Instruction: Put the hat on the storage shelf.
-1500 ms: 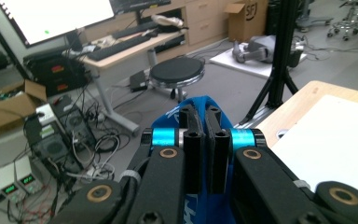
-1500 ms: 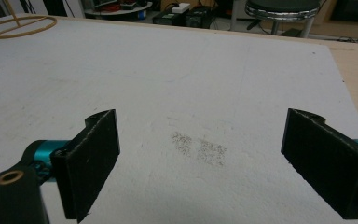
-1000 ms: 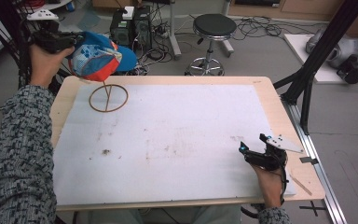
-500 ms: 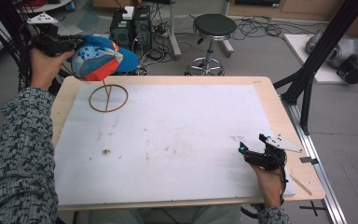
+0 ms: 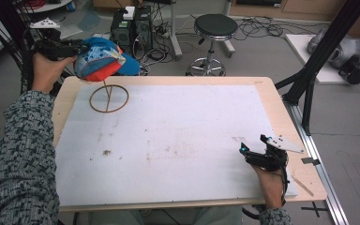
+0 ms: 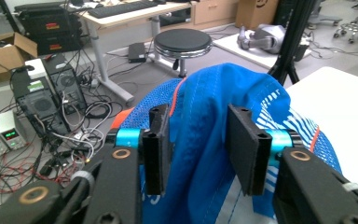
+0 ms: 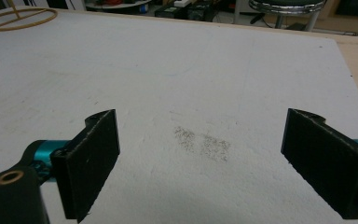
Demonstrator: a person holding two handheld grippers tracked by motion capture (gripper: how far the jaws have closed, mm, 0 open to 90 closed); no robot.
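2 flat black tongs (image 6: 199, 154) pinch blue mesh cap (image 6: 214, 140) fabric.

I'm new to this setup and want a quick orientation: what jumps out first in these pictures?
The blue, orange and white fabric cap stands out at the table's far left corner, pinched by the left gripper above a brown wooden ring-base stand. Across the white table cover, the right gripper rests near the front right edge, its jaws wide apart over a grey smudge.
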